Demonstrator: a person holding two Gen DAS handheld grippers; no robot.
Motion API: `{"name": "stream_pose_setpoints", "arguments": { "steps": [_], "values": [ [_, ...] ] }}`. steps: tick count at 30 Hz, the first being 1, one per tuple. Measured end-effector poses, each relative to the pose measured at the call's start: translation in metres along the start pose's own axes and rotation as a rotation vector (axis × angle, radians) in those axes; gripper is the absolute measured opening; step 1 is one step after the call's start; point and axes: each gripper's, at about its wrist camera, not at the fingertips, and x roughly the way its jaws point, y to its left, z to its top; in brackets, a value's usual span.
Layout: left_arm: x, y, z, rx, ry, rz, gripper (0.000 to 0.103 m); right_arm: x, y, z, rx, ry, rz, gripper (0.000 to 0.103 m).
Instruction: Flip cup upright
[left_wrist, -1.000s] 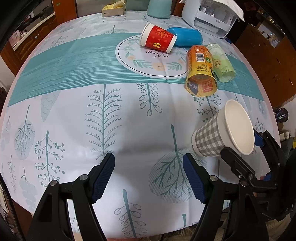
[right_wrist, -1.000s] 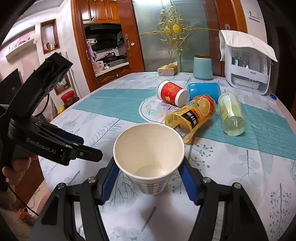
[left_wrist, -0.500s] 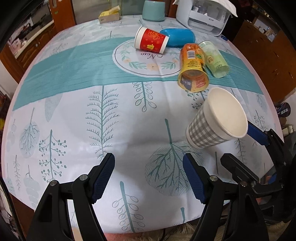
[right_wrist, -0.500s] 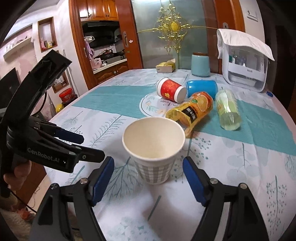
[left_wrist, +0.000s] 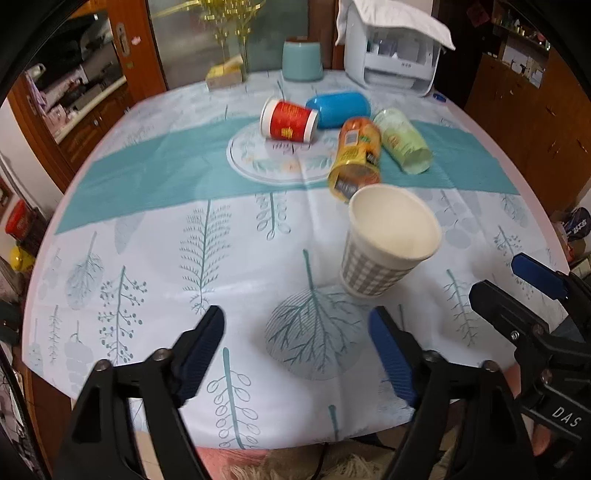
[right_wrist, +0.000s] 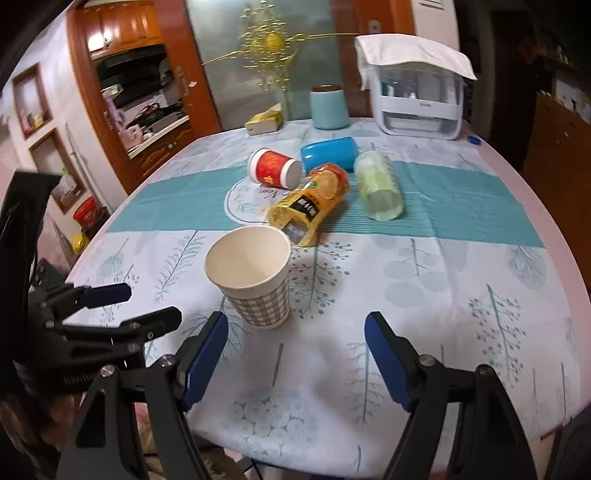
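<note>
A grey checked paper cup (left_wrist: 384, 243) stands upright on the tablecloth, mouth up; it also shows in the right wrist view (right_wrist: 255, 277). My right gripper (right_wrist: 295, 354) is open and empty, drawn back toward the table's near edge, with the cup ahead of its left finger. It appears at the right of the left wrist view (left_wrist: 517, 291). My left gripper (left_wrist: 295, 354) is open and empty, low over the near edge, left of the cup; it shows in the right wrist view (right_wrist: 122, 306).
Lying on their sides mid-table: a red paper cup (left_wrist: 288, 120), a blue cup (left_wrist: 340, 109), an orange cup (left_wrist: 356, 158) and a pale green cup (left_wrist: 402, 144). At the back stand a teal canister (left_wrist: 301, 61), a white appliance (left_wrist: 395, 55) and a tissue box (left_wrist: 223, 75).
My right gripper opened, let go of the checked cup and pulled back; the cup now stands upright on the table. My left gripper tilted up a little.
</note>
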Motion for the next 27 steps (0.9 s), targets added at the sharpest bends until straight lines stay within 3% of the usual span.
{"name": "stream_pose_setpoints", "arguments": {
  "steps": [5,13,27],
  "values": [
    [-0.02,-0.013,0.004,-0.001,-0.063,0.041,0.085,-0.018,0.001,0.007,0.013,0.002,-0.064,0.077],
    [-0.036,-0.015,0.016,-0.039,-0.093,0.051,0.085,-0.037,0.002,0.021,0.011,-0.036,-0.108,0.077],
    [-0.032,-0.011,0.022,-0.076,-0.066,0.061,0.085,-0.035,0.001,0.028,0.02,-0.01,-0.101,0.077]
  ]
}}
